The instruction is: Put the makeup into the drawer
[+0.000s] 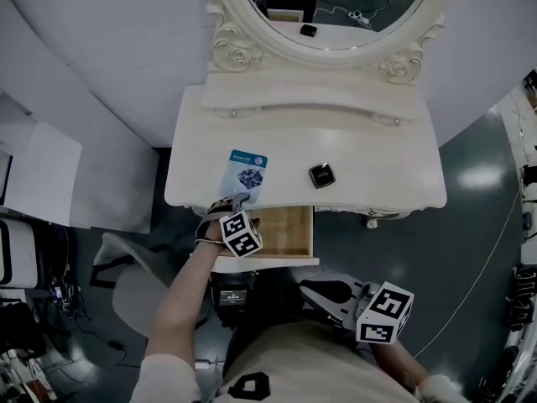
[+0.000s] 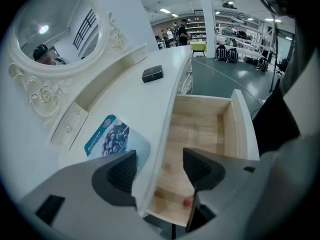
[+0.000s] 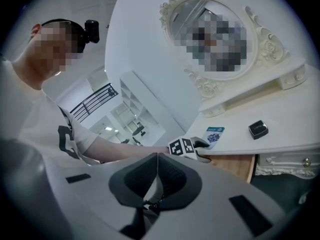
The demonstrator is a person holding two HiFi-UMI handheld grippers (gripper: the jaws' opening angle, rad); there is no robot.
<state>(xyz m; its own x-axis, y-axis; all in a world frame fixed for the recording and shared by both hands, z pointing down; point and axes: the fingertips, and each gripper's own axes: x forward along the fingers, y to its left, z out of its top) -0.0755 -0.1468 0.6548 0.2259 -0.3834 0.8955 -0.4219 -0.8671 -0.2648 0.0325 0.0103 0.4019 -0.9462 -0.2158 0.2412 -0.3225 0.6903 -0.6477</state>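
A blue-and-white makeup packet [image 1: 246,173] lies flat near the front left of the white dressing table [image 1: 377,183]. A small black compact [image 1: 322,175] sits to its right. Below the table's front edge a wooden drawer [image 1: 289,233] stands pulled out. My left gripper [image 1: 237,200] is open and straddles that edge. In the left gripper view, one jaw hangs over the tabletop by the packet [image 2: 107,136] and the other over the drawer [image 2: 200,129]. No pad touches the packet. My right gripper [image 1: 309,287] is shut on nothing, held low in front of the drawer.
An oval mirror [image 1: 336,7] in a carved frame rises behind a raised back shelf [image 1: 310,99]. A small pinkish thing [image 2: 187,202] lies in the drawer's near corner. A grey chair [image 1: 134,284] stands on the dark floor at the left.
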